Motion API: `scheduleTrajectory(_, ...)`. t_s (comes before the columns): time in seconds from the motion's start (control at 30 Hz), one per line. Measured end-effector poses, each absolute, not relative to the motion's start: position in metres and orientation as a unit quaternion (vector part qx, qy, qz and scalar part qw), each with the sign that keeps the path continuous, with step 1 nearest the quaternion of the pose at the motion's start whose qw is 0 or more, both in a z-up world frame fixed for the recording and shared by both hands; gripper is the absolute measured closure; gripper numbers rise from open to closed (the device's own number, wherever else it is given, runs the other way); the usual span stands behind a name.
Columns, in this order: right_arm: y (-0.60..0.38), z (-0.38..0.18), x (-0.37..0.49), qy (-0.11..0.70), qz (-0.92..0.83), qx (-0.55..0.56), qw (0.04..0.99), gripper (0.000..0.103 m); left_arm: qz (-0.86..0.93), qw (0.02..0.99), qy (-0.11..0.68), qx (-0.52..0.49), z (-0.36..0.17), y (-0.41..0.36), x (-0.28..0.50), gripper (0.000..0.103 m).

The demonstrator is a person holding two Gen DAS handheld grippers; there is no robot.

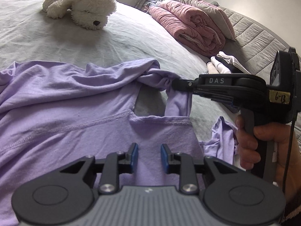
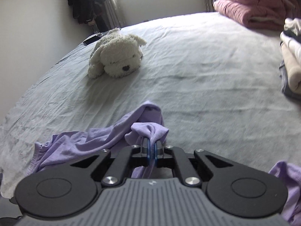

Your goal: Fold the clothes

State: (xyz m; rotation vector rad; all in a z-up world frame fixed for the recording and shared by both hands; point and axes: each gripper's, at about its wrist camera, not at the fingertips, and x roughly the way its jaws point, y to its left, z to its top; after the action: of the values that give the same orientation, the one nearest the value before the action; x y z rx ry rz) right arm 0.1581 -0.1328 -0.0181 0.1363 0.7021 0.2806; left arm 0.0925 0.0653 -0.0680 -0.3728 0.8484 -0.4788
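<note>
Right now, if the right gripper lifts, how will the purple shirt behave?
Likely floppy: the purple shirt bunches where the right gripper pinches it. Probably light, thin knit that will drape and sag. It may drag across the bed sheet rather than rise whole.

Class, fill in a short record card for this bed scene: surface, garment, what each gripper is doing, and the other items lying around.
surface: grey bed sheet
garment: lilac shirt, spread out and wrinkled
right gripper: shut on a bunched fold of the shirt
left gripper: open above the shirt, pads not pressing it
toy: white plush dog, lying beyond the shirt
bedding: pink folded quilt by the headboard
</note>
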Motion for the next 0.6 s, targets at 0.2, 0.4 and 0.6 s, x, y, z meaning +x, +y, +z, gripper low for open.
scheduleTrajectory(0.2, -0.137, -0.011, 0.158, 0.265, 0.092, 0.012, 0.96, 0.097, -0.229, 0.865, 0.407, -0.181, -0.068, 0.066, 0.094, 0.075)
scheduleTrajectory(0.4, -0.143, -0.021, 0.167, 0.306, 0.106, 0.034, 0.945, 0.09, -0.227, 0.865, 0.409, -0.179, -0.067, 0.066, 0.093, 0.075)
scheduleTrajectory(0.6, -0.136, -0.023, 0.161, 0.36, 0.114, 0.032, 0.925, 0.053, -0.223, 0.867, 0.41, -0.177, -0.065, 0.065, 0.093, 0.073)
